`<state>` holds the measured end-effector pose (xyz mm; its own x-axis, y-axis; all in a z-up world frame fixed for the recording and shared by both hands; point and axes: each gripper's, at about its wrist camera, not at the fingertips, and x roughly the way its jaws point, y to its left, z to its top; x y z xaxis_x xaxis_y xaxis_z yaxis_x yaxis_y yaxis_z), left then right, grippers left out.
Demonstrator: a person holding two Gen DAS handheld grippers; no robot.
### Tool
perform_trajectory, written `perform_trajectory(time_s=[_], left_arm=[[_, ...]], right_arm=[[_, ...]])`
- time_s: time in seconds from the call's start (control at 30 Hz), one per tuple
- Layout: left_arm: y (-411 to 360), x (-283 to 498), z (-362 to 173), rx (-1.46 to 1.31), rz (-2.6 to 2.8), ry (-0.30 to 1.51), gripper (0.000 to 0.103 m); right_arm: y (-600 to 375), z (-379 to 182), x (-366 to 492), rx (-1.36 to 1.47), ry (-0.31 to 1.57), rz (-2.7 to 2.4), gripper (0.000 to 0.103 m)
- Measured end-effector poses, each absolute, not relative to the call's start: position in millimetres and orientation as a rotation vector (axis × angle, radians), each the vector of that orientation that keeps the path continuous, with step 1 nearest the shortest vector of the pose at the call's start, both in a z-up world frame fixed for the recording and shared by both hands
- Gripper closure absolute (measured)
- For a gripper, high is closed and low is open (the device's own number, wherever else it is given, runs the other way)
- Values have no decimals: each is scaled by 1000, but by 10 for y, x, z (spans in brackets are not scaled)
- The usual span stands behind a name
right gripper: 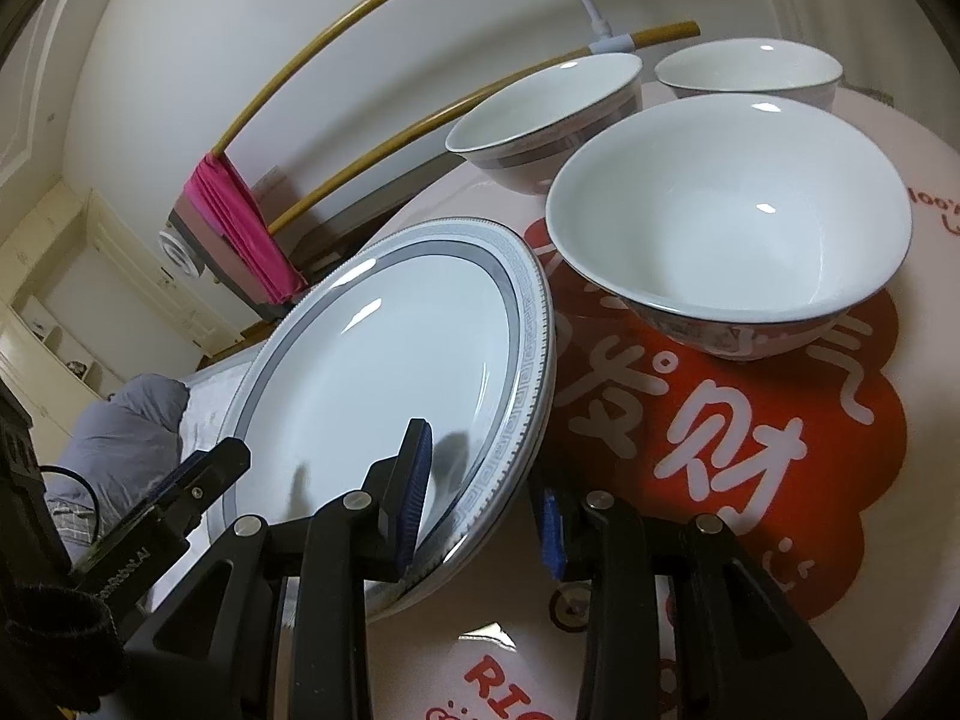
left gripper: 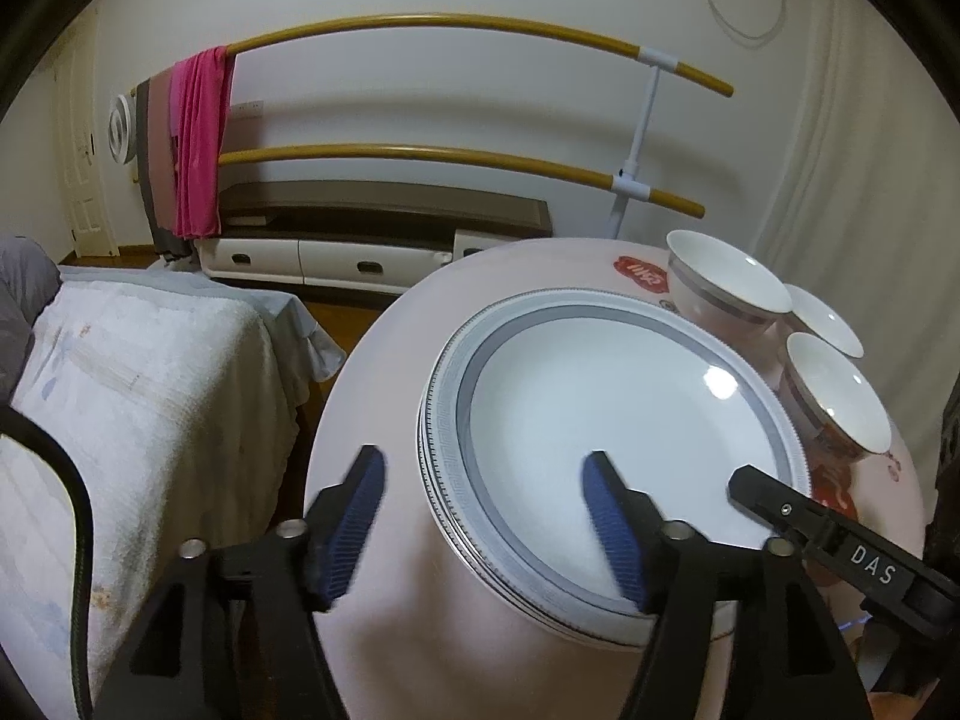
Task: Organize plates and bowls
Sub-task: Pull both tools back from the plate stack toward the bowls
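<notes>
A stack of white plates with grey patterned rims (left gripper: pixel 612 420) lies on the round table (left gripper: pixel 384 420). My left gripper (left gripper: pixel 483 477) is open, one finger left of the stack's rim and one over the top plate. My right gripper (right gripper: pixel 486 480) is open around the near rim of the plates (right gripper: pixel 384 372), one finger above the top plate and one at the stack's outer edge. Its finger also shows in the left wrist view (left gripper: pixel 774 501). Three white bowls stand beyond: the nearest (right gripper: pixel 726 216), one behind left (right gripper: pixel 540 108) and one far back (right gripper: pixel 750 72).
The table carries a red and white printed mat (right gripper: pixel 720 432). A bed with a pale cover (left gripper: pixel 138 372) stands left of the table. A rack with yellow rails and a pink cloth (left gripper: pixel 198 138) and a low cabinet (left gripper: pixel 360 252) stand against the wall.
</notes>
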<state>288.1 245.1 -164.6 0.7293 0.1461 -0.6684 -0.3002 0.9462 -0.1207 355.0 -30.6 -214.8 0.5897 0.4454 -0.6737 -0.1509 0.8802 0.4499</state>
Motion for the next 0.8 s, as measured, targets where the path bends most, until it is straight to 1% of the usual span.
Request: perform_trajectory(time_s=[0.03,0.13,0.3,0.37,0.43,0.5,0.57,0.63,0.7,0.77,0.8], left_arm=[[2425,2859,-1624,-223,249,707,33],[2343,2786,-1560,-208,252,696,31],[2154,2631,-1425,-181,255,668,21],[2063,2563,-1373,-172,252,660,17],[1979,2466,-1309,-169,244,645,15],[1887,2364,-1245,-162,239,629,10],[1809,2254,-1187,-154,237,616,6],[1708,2130,-1123,-147,226,597,5],[1603,2043,-1052,-144,213,583,2],[1499,1956,-986,-137,208,567,2],[1463,1909,-966,-136,203,561,1]], right_arm=[[-309,-2134,3539,363,872,358,66],[-336,-2081,3499,355,870,356,65],[-408,-1961,3365,354,853,370,64],[-439,-1848,3272,339,831,378,58],[-464,-1756,3193,323,814,378,41],[-501,-1647,3092,310,787,379,35],[-552,-1554,2995,293,765,373,33],[-628,-1463,2908,290,749,365,29],[-735,-1382,2807,293,731,356,28],[-829,-1312,2728,301,716,351,26],[-884,-1273,2679,303,709,350,23]])
